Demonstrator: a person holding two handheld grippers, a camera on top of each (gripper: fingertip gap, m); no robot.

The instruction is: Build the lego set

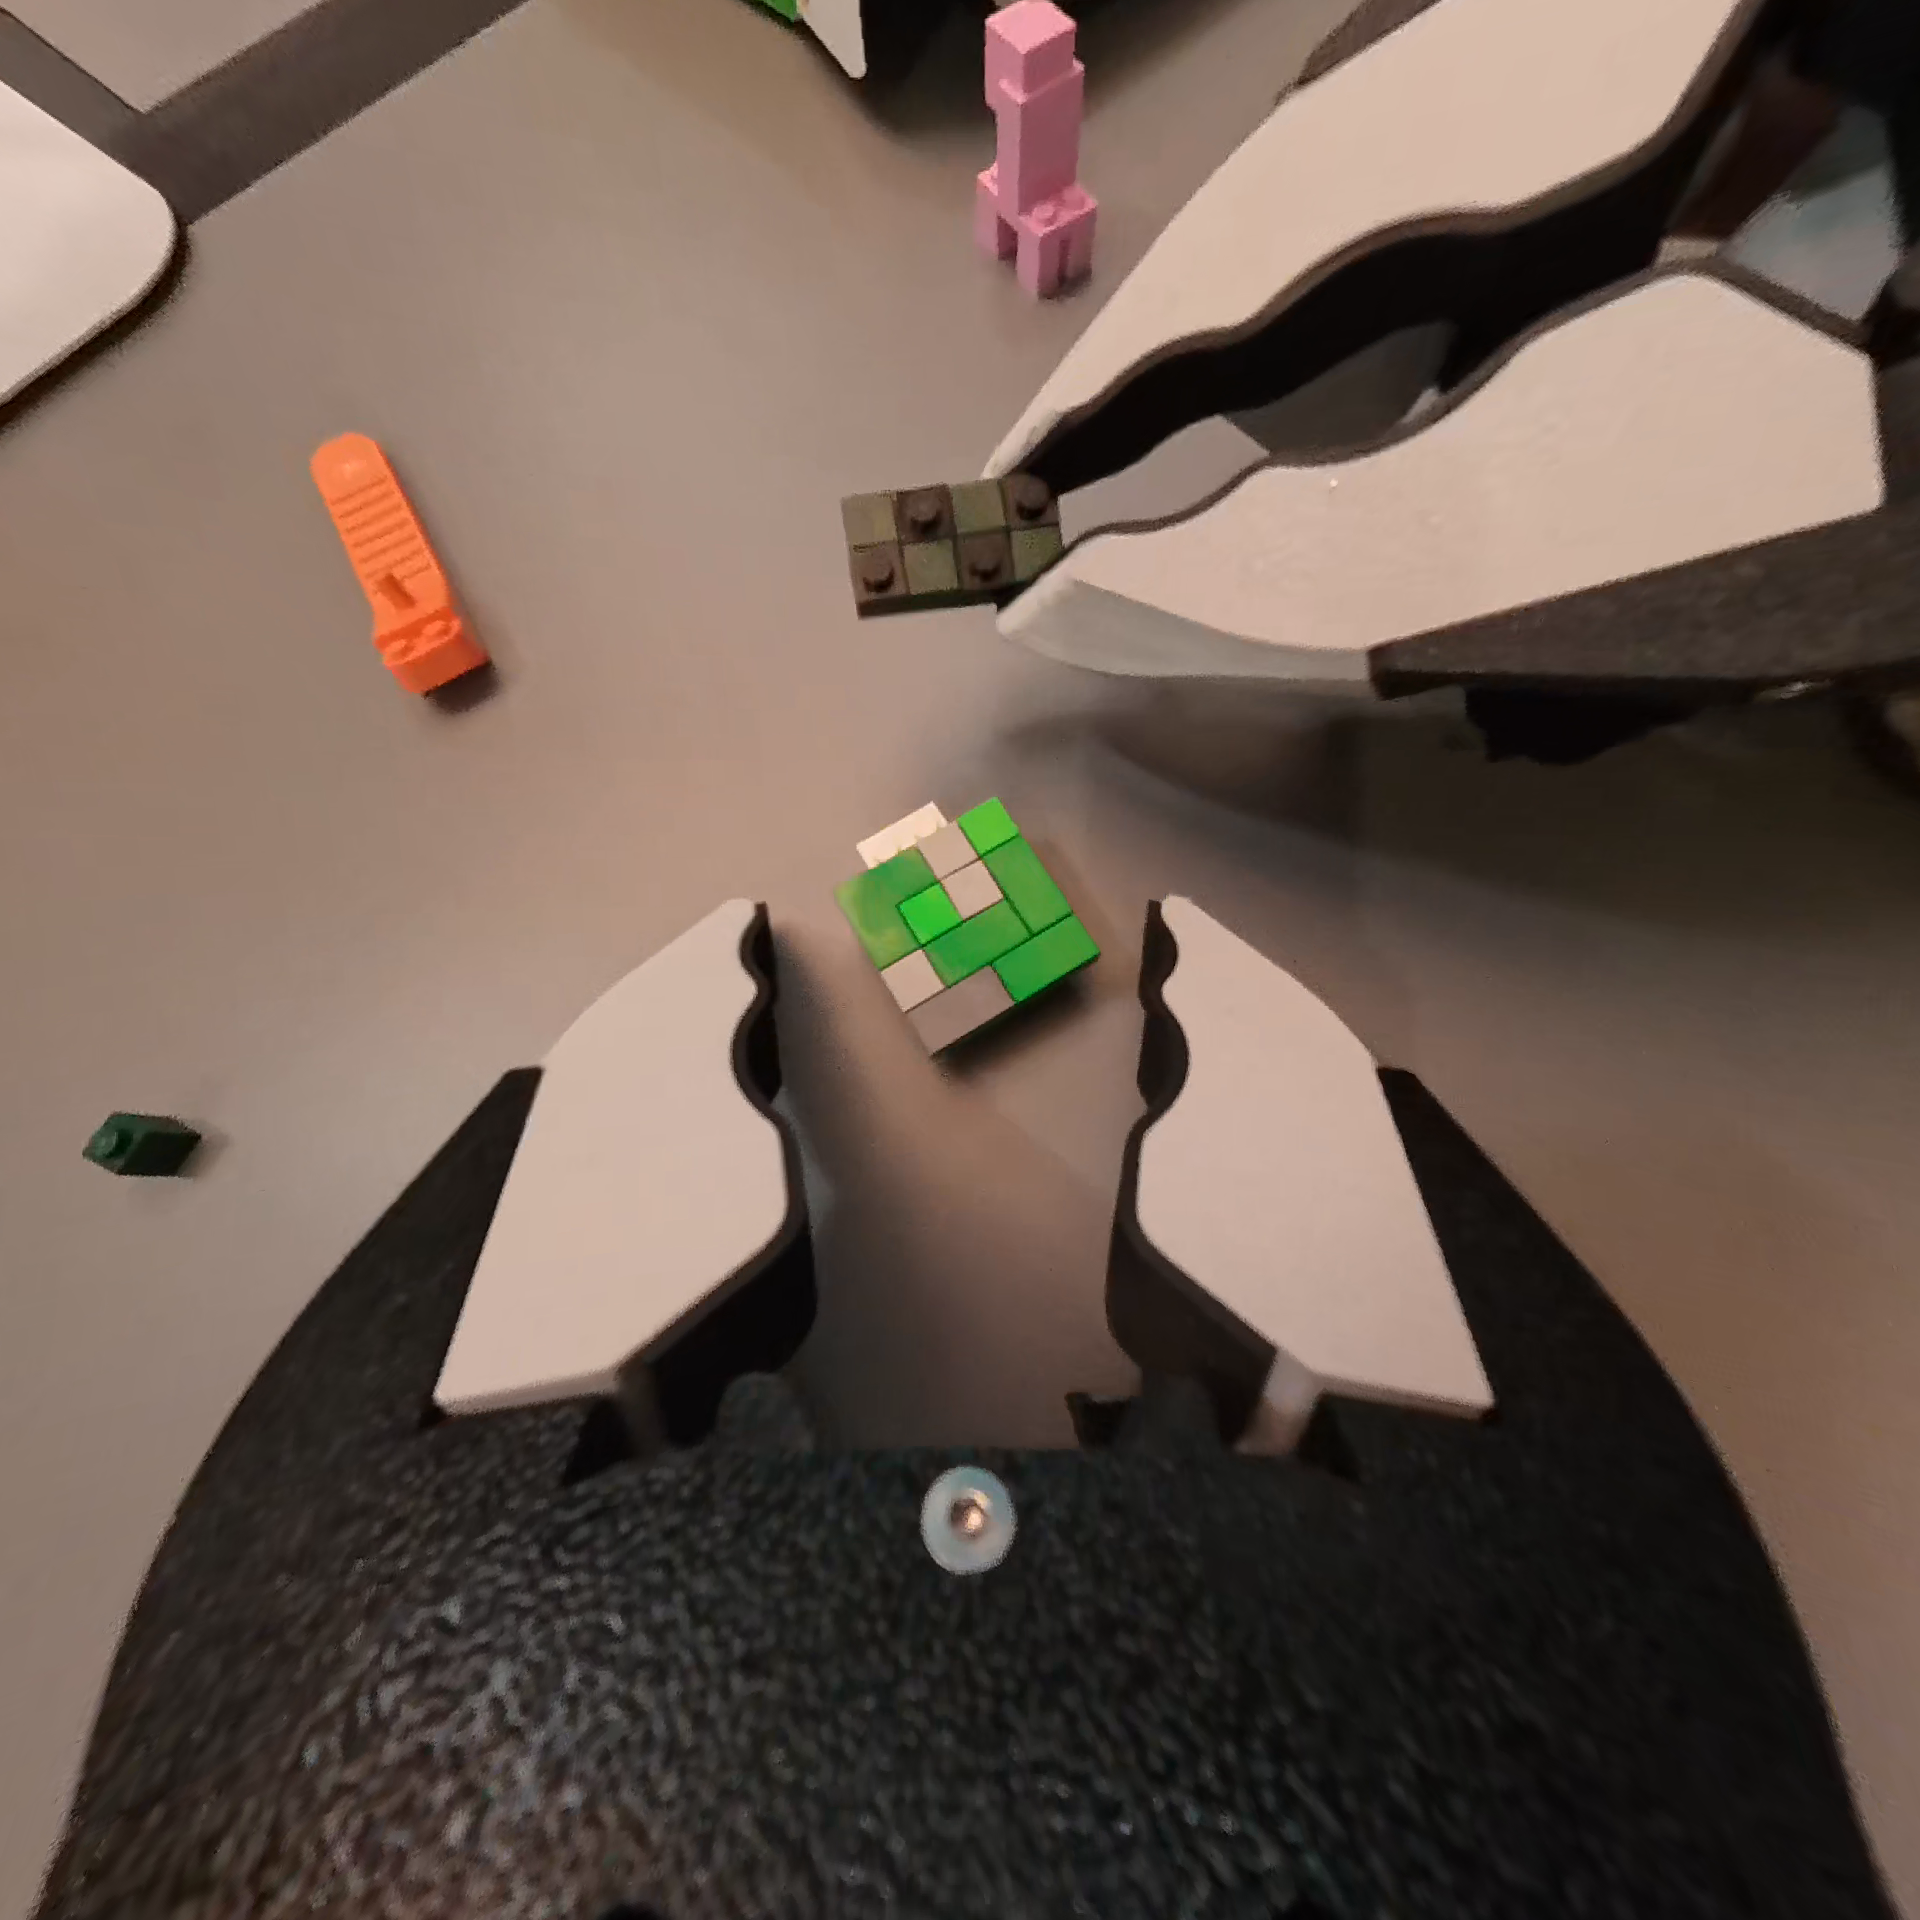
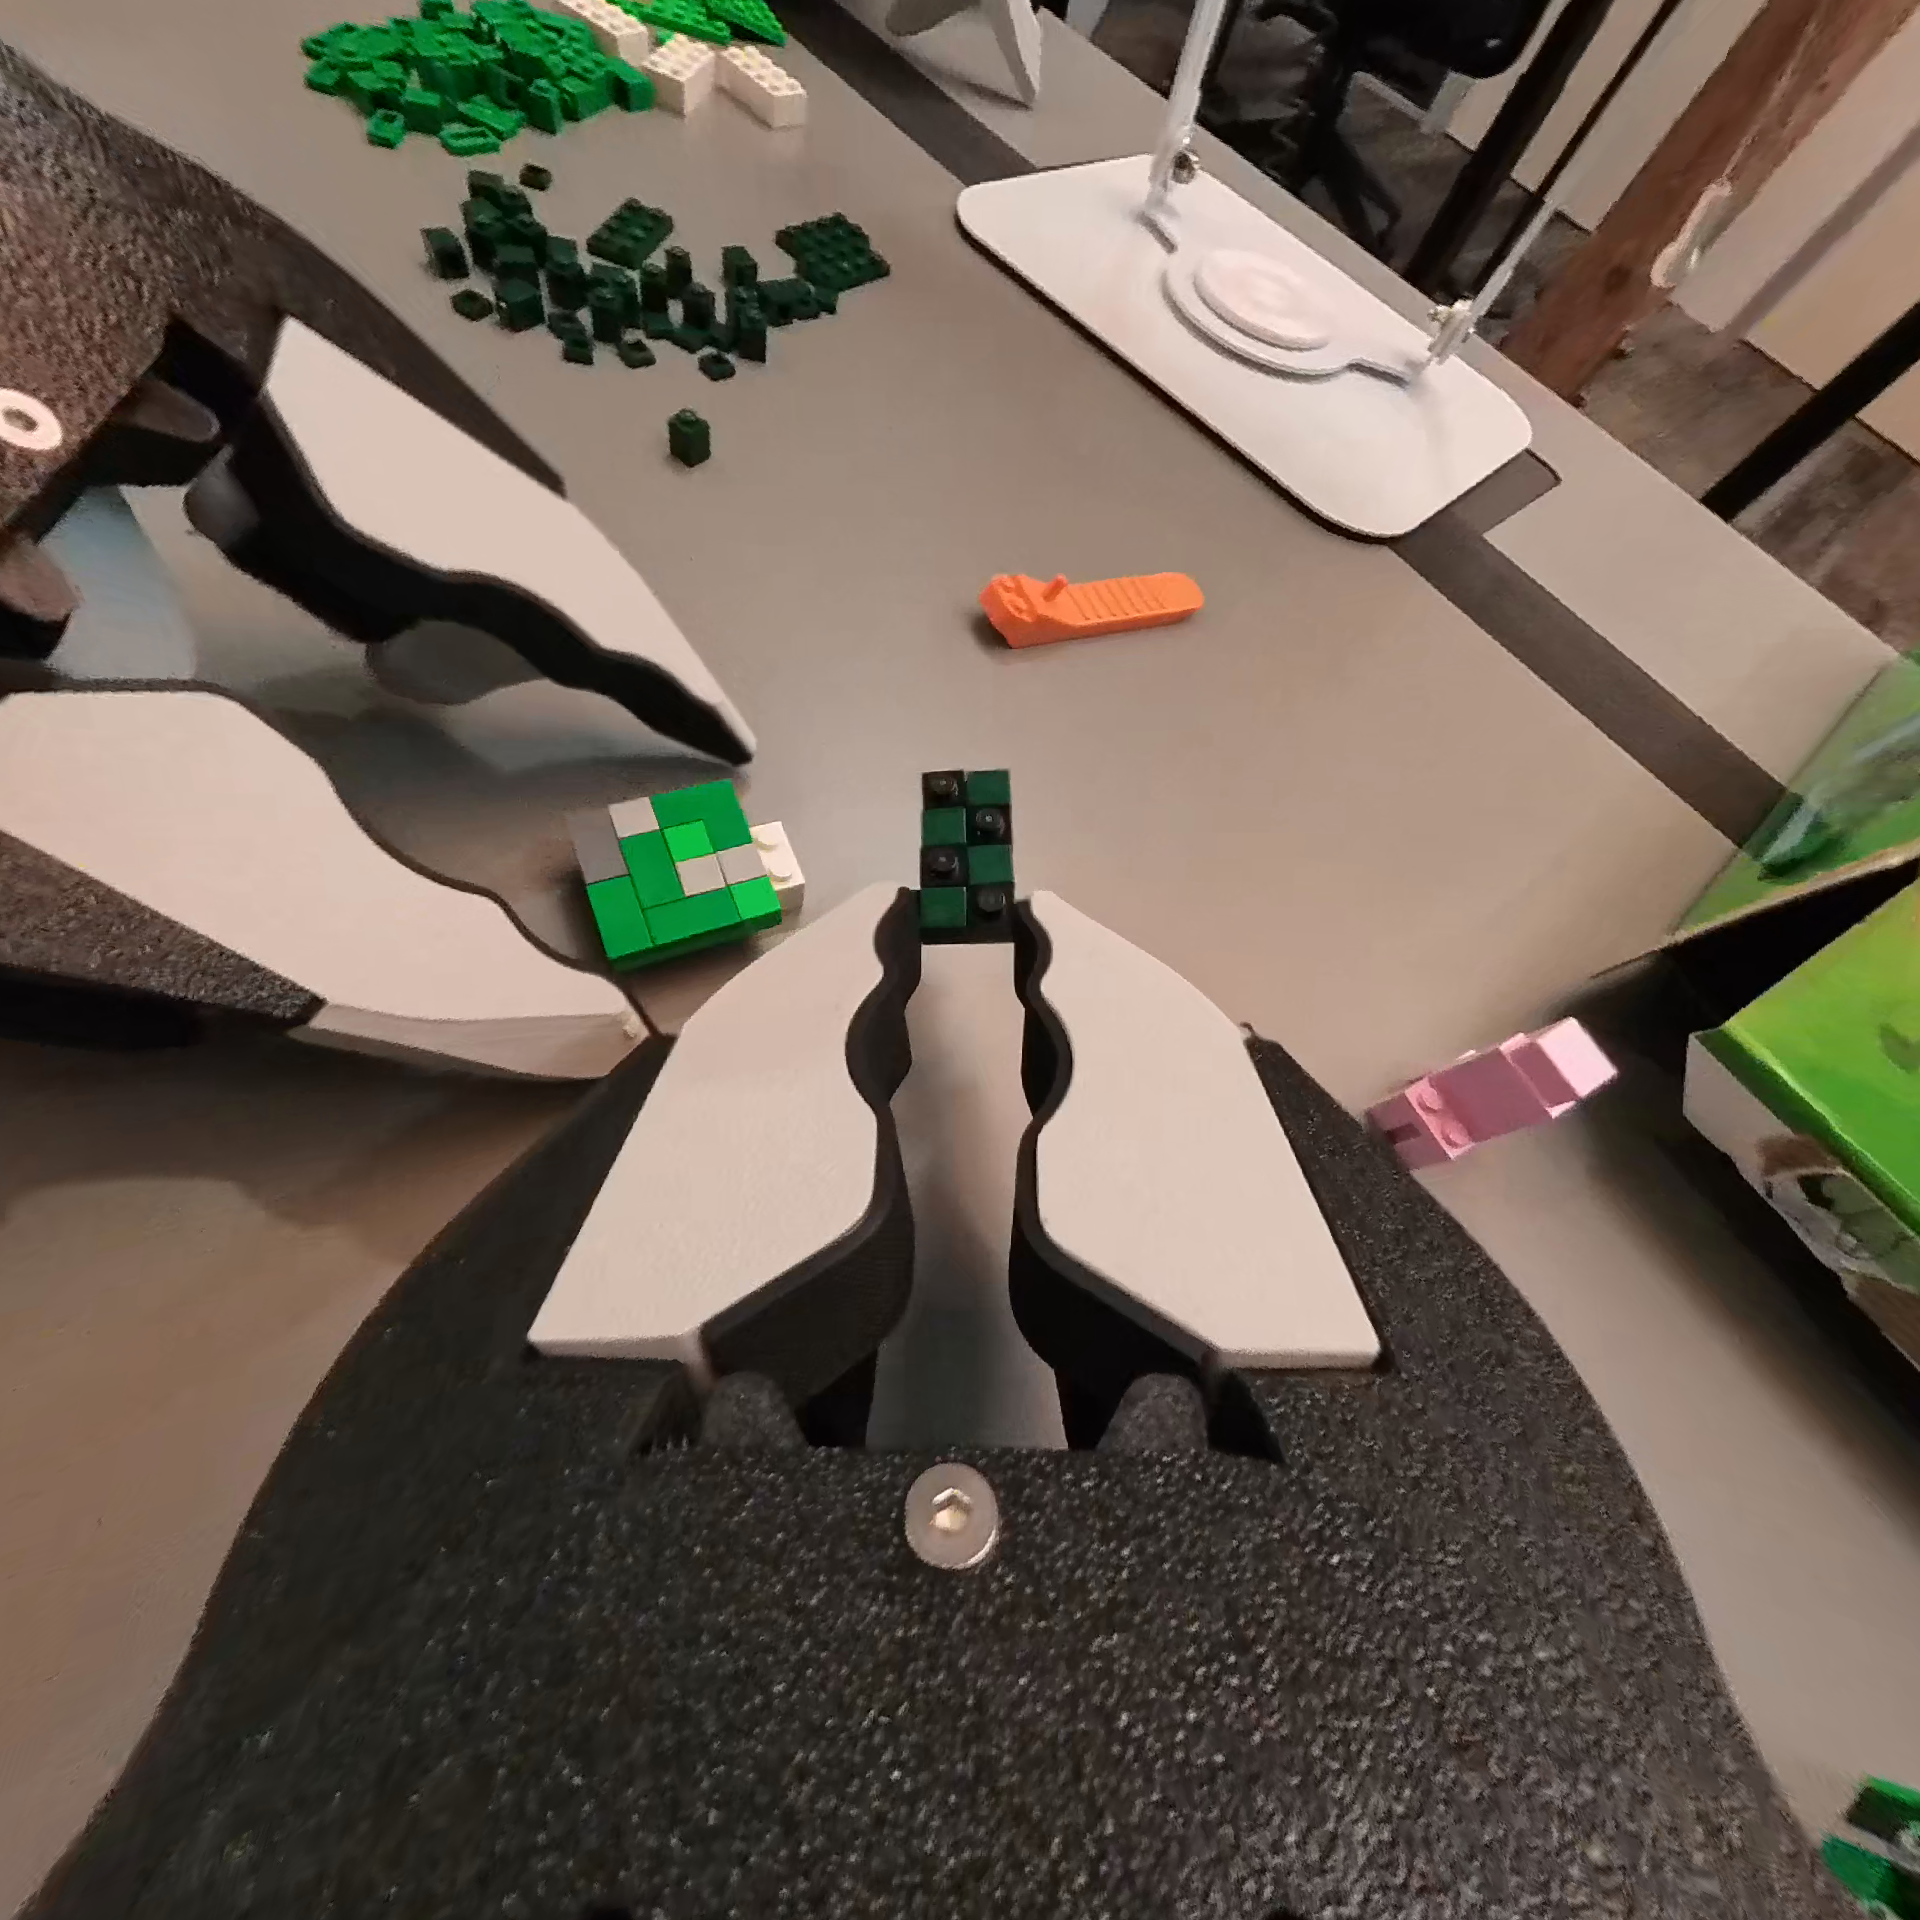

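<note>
While the right gripper (image 2: 966,914) is clamped on one short end of the dark green plate (image 2: 966,847), that plate is carried clear of the table (image 1: 623,312), studs up, its free end pointing away from the fingers. The green and grey tiled block (image 1: 966,925) lies flat on the table, just beyond the tips of the left gripper (image 1: 956,935), whose jaws stand apart, one on each side of the block and touching neither edge.

Recommended procedure, judged from this layout:
1. Close the left gripper on the block's two opposite sides to stop it sliding.
2. Bring the plate level with the block's white bricks (image 1: 902,831) at its far edge.
3. Align studs squarely before pressing.

Caution: the end grip is short, so the plate may pivot under load. Keep clear of the orange brick separator (image 1: 395,566), far left.
</note>
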